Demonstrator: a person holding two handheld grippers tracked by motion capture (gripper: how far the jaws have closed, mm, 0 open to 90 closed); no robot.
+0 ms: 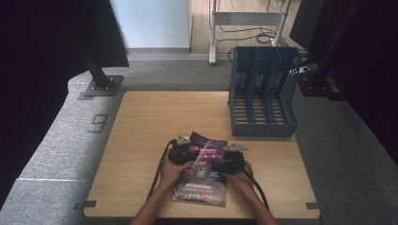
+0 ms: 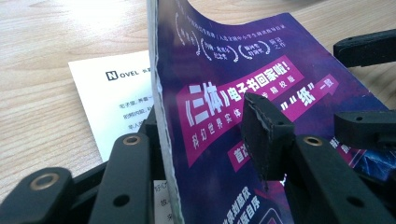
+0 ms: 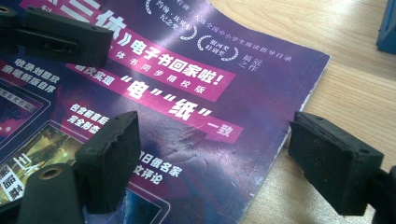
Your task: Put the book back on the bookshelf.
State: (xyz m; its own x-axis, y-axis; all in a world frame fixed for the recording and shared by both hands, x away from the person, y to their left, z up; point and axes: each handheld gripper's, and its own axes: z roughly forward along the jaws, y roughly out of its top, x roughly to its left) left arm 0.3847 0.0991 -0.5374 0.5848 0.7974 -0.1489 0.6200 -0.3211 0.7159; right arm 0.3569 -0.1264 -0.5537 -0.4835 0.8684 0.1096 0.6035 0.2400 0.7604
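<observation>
- The left gripper [image 2: 210,140] has its jaws clamped on the lifted cover of the purple glossy magazine [image 1: 202,169], hiding the white page [image 2: 116,98] beneath.
- The right gripper [image 3: 229,158] holds its jaws apart over the magazine's edge.
- A blue plastic file rack [image 1: 264,91] stands behind on the wooden table [image 1: 141,126].

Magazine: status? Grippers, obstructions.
Left gripper shut on the magazine cover's lifted edge. Right gripper open, straddling its other edge. File rack stands apart; nothing obstructing.

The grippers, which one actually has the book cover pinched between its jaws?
The left gripper: its jaws sit either side of the lifted cover. The right gripper is open, its jaws straddling the book's edge without gripping.
</observation>
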